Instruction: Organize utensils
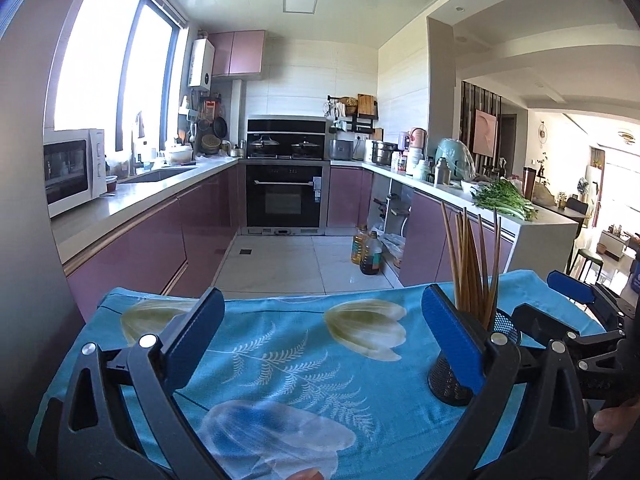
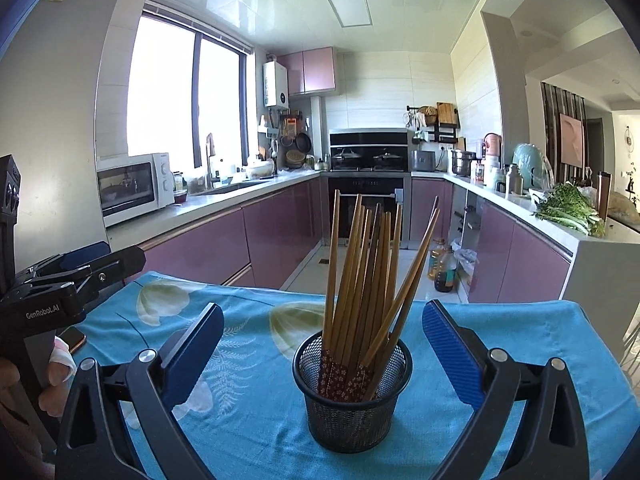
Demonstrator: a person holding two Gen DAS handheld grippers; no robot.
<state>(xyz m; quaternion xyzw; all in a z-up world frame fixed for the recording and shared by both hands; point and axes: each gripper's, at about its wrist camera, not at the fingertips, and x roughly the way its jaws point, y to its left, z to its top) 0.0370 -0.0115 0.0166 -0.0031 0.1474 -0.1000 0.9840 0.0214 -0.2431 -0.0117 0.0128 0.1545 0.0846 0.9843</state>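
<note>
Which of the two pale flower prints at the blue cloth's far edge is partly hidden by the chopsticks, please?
The right-hand flower print, directly behind the wooden chopsticks; the left one shows fully.

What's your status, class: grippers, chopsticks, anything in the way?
Left gripper open, empty. Right gripper open, empty. Chopsticks upright in mesh cup. Nothing in the way.

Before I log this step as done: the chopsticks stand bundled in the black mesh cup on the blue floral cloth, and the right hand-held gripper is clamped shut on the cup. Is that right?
Not quite. The right hand-held gripper is open, its blue pads standing clear on either side of the black mesh cup without touching it, as the right wrist view shows. The rest holds: the chopsticks stand bundled in the cup on the blue floral cloth.
</note>
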